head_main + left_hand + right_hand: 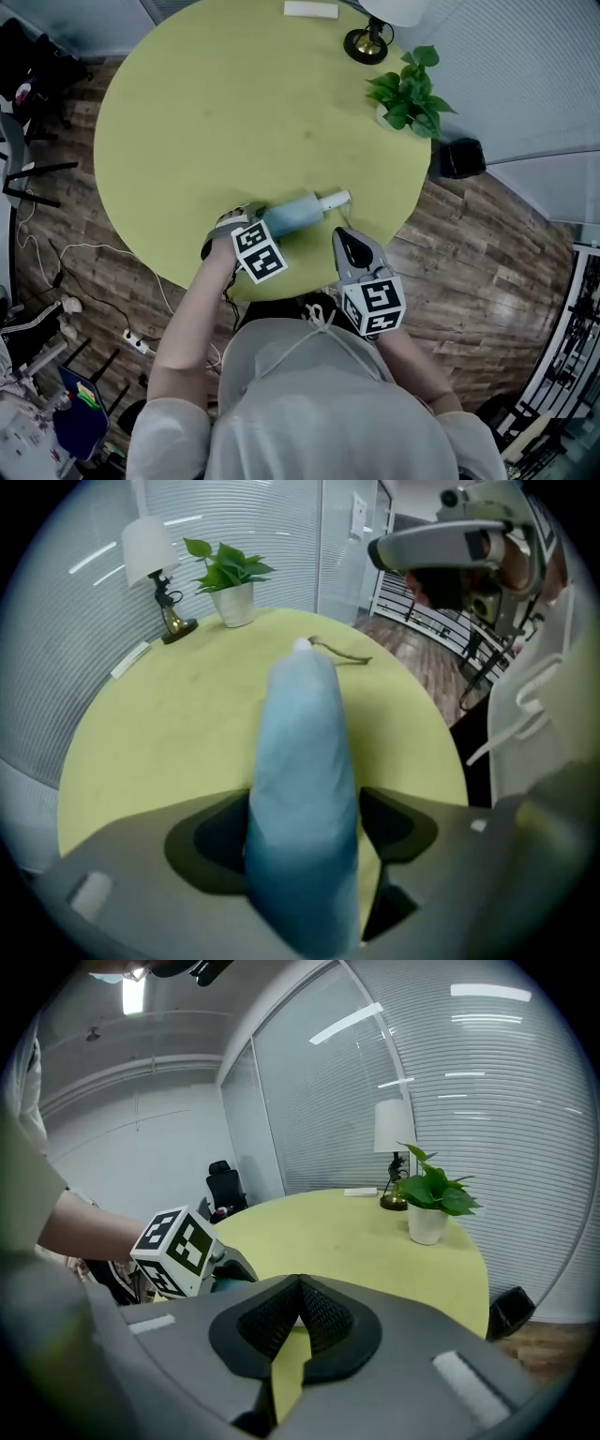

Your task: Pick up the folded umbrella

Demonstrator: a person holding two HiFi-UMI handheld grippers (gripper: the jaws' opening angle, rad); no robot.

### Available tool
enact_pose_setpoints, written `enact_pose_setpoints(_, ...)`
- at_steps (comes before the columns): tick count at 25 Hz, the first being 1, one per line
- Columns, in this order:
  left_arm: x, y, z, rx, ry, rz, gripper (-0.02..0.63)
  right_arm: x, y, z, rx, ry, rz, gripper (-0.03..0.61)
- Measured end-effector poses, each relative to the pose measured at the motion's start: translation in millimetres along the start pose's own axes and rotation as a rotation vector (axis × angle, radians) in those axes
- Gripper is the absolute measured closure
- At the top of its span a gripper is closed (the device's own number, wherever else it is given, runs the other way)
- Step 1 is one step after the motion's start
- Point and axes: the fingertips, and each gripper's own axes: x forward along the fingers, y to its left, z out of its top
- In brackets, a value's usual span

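The folded light-blue umbrella [292, 215] lies on the round yellow-green table [206, 112] near its front edge, its white handle [335, 199] pointing right with a thin strap beyond it. My left gripper [244, 223] points steeply down over the umbrella's left end. In the left gripper view the umbrella [302, 780] runs between the left gripper's [305, 829] wide-open jaws, with a gap showing at the right pad. My right gripper [343, 236] hovers just right of the umbrella at the table's edge, jaws shut and empty; its tips [298, 1288] meet.
A potted green plant [409, 91], a brass-footed lamp [367, 42] and a flat white object [310, 9] stand at the table's far right. A black bin [457, 157] sits on the wooden floor beside the table. Cables and a power strip [136, 342] lie at the left.
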Motion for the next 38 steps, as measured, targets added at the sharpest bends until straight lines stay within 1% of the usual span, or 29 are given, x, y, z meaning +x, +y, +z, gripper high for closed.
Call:
enact_pose_setpoints(2,3,-3,1,0.015,0.014,-0.022,0.255,2,-3,-7,0.022,0.03,-0.009,0.578)
enact_pose_setpoints(5,5,-4,2,0.026,0.005,-0.054,0.258,2,-5,-13,0.065,0.054,-0.013,0.578)
enact_pose_setpoints(7,4,-6,5,0.07,-0.033,-0.077,0.262,2,-6,-16,0.078,0.062,-0.015,0.578)
enact_pose_setpoints(9,5,-10,8,0.123,-0.063,-0.086,0.29,3,-6,-18,0.087,0.072,-0.016,0.578)
enact_pose_setpoints(11,5,-13,8,0.143,-0.055,-0.074,0.308,4,-3,-20,0.087,0.079,-0.014,0.578)
enact_pose_setpoints(13,5,-14,7,0.131,-0.04,-0.057,0.313,4,-1,-20,0.081,0.081,-0.01,0.578)
enact_pose_setpoints(20,1,-17,5,0.097,-0.033,0.017,0.319,-4,5,-18,0.059,0.077,-0.008,0.578)
enact_pose_setpoints(23,-6,-19,4,0.069,-0.042,0.033,0.319,-10,6,-15,0.05,0.066,-0.008,0.578)
enact_pose_setpoints(26,-18,-17,11,0.01,-0.091,0.056,0.321,-16,5,-16,0.045,0.059,-0.012,0.578)
enact_pose_setpoints(28,-31,-15,17,-0.045,-0.142,0.072,0.322,-21,5,-16,0.042,0.053,-0.013,0.578)
enact_pose_setpoints(33,-73,-5,35,-0.177,-0.286,0.149,0.322,-33,10,-7,0.018,0.019,0.0,0.578)
enact_pose_setpoints(38,-124,-1,54,-0.27,-0.439,0.242,0.322,-44,15,7,-0.013,-0.031,0.018,0.578)
